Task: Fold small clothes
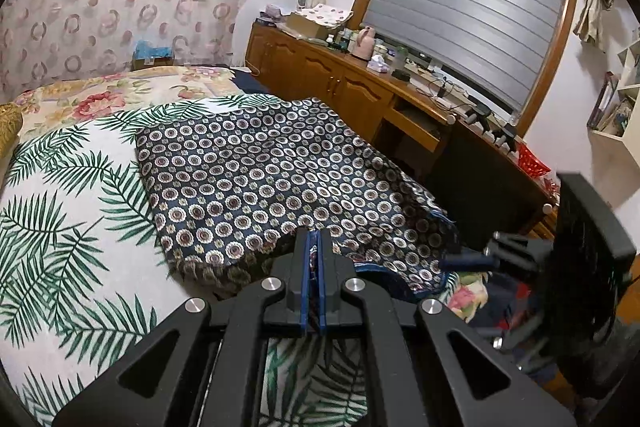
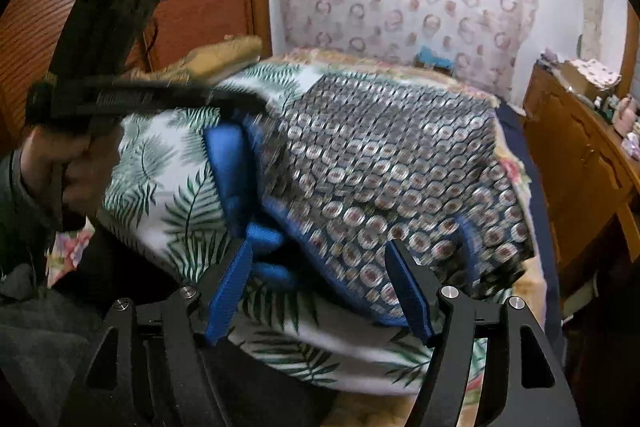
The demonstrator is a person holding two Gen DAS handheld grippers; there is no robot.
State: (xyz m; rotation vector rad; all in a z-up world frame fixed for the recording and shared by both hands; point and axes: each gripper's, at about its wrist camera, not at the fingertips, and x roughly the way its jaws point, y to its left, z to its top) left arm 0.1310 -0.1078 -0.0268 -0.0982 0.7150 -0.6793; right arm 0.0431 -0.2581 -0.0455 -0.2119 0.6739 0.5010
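So we've got the patterned cloth spread on the palm-leaf bedspread, and our left gripper is clamped tight on its near hem, pinching a bit of fabric. Our right gripper is spread wide over the cloth's near corner, gripping nothing. The right wrist view is pretty smeared, so the blue edging there is hard to read.

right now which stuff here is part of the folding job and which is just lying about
Part of the job:
- patterned garment, spread on the palm-leaf sheet
- left gripper, shut on the garment's near edge
- right gripper, open at the garment's near edge

Just lying about:
- pink jug on the wooden cabinet
- red basket
- cardboard box beyond the bed
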